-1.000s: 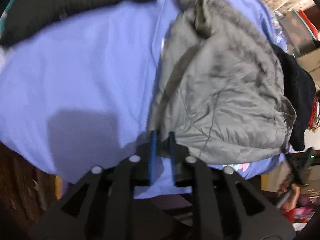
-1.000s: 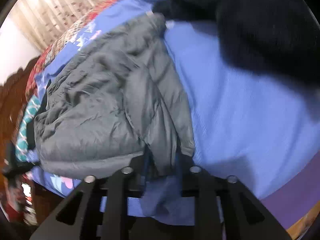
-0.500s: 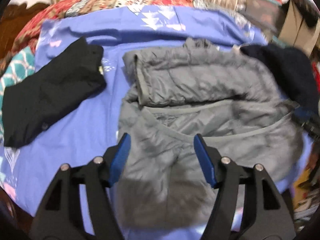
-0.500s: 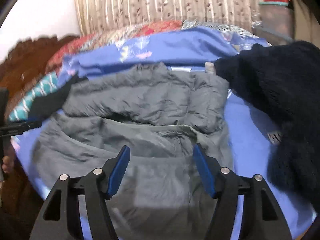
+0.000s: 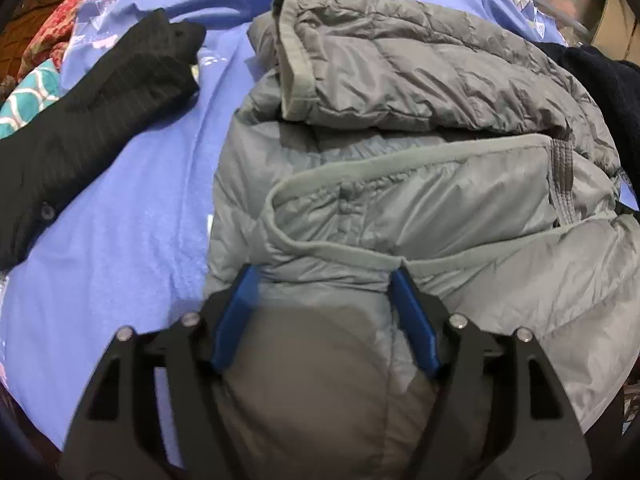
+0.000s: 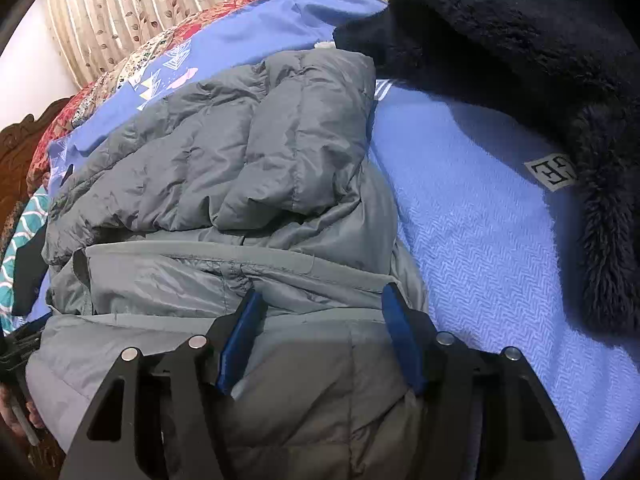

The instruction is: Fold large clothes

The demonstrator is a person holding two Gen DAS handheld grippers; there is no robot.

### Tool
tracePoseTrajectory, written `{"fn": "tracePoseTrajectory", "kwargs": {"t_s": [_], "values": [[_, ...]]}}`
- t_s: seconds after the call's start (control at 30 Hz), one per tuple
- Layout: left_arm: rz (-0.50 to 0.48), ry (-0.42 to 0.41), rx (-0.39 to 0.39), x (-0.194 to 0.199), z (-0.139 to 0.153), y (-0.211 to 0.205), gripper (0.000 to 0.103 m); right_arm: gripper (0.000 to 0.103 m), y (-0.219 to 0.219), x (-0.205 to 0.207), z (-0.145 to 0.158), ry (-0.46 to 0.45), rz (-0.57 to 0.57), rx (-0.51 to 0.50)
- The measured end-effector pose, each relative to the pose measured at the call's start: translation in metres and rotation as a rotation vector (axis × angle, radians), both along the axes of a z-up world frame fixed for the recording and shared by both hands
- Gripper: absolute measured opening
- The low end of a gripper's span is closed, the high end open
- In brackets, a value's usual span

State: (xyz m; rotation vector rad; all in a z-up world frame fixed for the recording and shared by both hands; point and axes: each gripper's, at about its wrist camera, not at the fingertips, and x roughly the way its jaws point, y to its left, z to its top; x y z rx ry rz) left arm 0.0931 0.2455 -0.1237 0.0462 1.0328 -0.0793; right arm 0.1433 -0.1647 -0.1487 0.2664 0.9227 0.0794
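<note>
A grey puffer jacket (image 5: 400, 200) lies folded in layers on the blue bedspread (image 5: 120, 240). My left gripper (image 5: 323, 276) hovers over the jacket's near left part with its blue pads wide apart. Its jaws are opening; jacket fabric lies under the gap, and the pads do not press on it. In the right wrist view the same jacket (image 6: 240, 160) fills the left half. My right gripper (image 6: 322, 292) stands over its near right part with jaws wide but closing slightly, and nothing is pinched between them.
A black ribbed garment (image 5: 100, 112) lies left of the jacket. A dark navy fleece garment (image 6: 520, 60) with a white label lies to its right. Patterned quilts (image 6: 80, 112) and a curtain (image 6: 140, 8) are beyond the bed. A hand (image 6: 16, 420) shows at the left edge.
A second ago both grippers were shut on the jacket's fabric. Both have let go and opened wide, then come lower over the near part of the jacket, which now lies folded.
</note>
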Motion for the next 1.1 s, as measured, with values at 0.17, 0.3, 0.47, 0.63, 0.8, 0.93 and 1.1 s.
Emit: {"fn": "tracePoseTrajectory", "kwargs": {"t_s": [0.17, 0.3, 0.47, 0.63, 0.8, 0.93, 1.1], "values": [[-0.010, 0.008, -0.005, 0.001, 0.001, 0.000, 0.070, 0.082, -0.005, -0.003, 0.000, -0.007, 0.002, 0.013], [-0.019, 0.003, -0.013, 0.001, 0.002, 0.001, 0.072, 0.084, -0.005, -0.003, 0.000, -0.011, 0.005, 0.027], [-0.020, -0.035, -0.016, -0.005, 0.001, -0.001, 0.072, 0.090, -0.007, -0.005, 0.000, -0.027, 0.029, 0.062], [-0.026, -0.055, -0.012, -0.009, 0.000, -0.002, 0.072, 0.093, -0.004, -0.006, 0.000, -0.040, 0.040, 0.058], [-0.029, -0.072, -0.005, -0.013, 0.000, -0.001, 0.073, 0.093, -0.004, -0.005, 0.000, -0.052, 0.040, 0.049], [-0.032, -0.085, 0.001, -0.018, 0.000, -0.001, 0.073, 0.093, -0.004, -0.004, 0.000, -0.058, 0.040, 0.045], [-0.037, -0.093, 0.009, -0.019, 0.001, -0.002, 0.073, 0.093, -0.005, -0.003, 0.000, -0.058, 0.043, 0.045]]}}
